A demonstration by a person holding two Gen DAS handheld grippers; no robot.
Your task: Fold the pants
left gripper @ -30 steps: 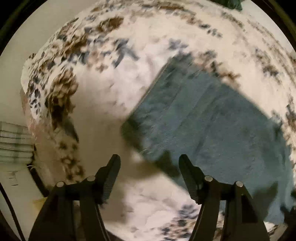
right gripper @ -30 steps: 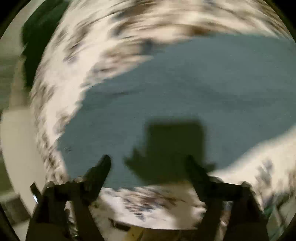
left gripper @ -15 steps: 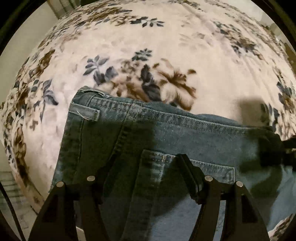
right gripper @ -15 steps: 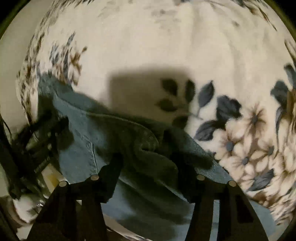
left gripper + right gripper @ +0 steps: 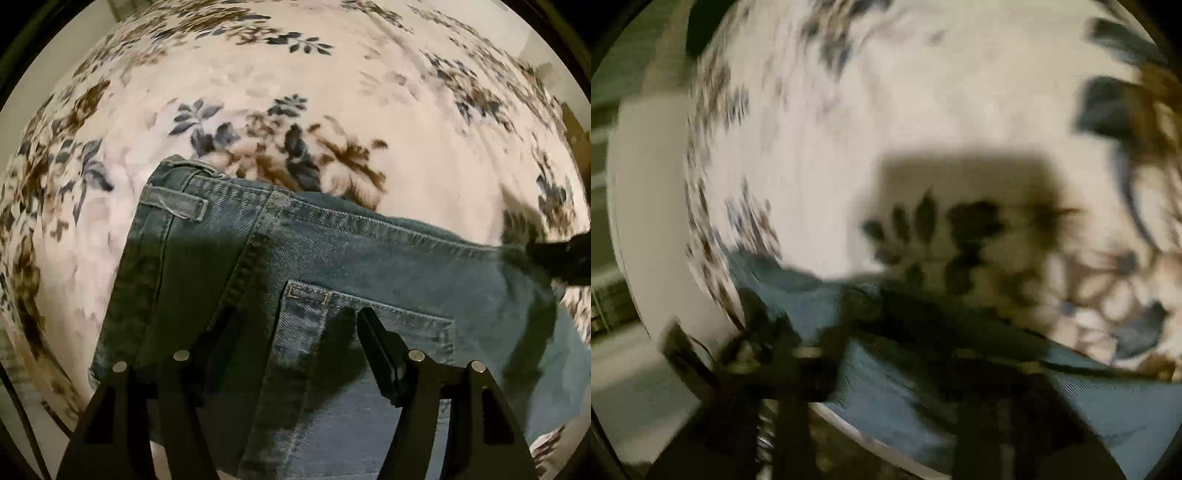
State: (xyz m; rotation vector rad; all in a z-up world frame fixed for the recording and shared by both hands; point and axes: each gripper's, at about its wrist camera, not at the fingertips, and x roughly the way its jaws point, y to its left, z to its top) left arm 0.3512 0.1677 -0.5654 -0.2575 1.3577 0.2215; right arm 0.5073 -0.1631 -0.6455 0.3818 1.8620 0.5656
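Blue denim pants [image 5: 369, 258] lie on a floral bedspread [image 5: 295, 74], waistband toward the far side, a belt loop and a back pocket showing. My left gripper [image 5: 295, 332] is open, its fingers low over the pocket area. The right gripper shows as a dark shape at the right edge of the left wrist view [image 5: 565, 254], at the waistband's right end. The right wrist view is blurred: the pants [image 5: 879, 387] lie under my right gripper [image 5: 897, 354], whose fingers are smeared and dark.
The bedspread [image 5: 886, 110] fills most of both views. The bed's pale edge [image 5: 646, 221] and the floor beyond it show at the left of the right wrist view.
Both grippers have swung over the pants' waistband and come lower. The left gripper has eased in slightly over the back pocket. The right gripper is moving fast, blurring its view.
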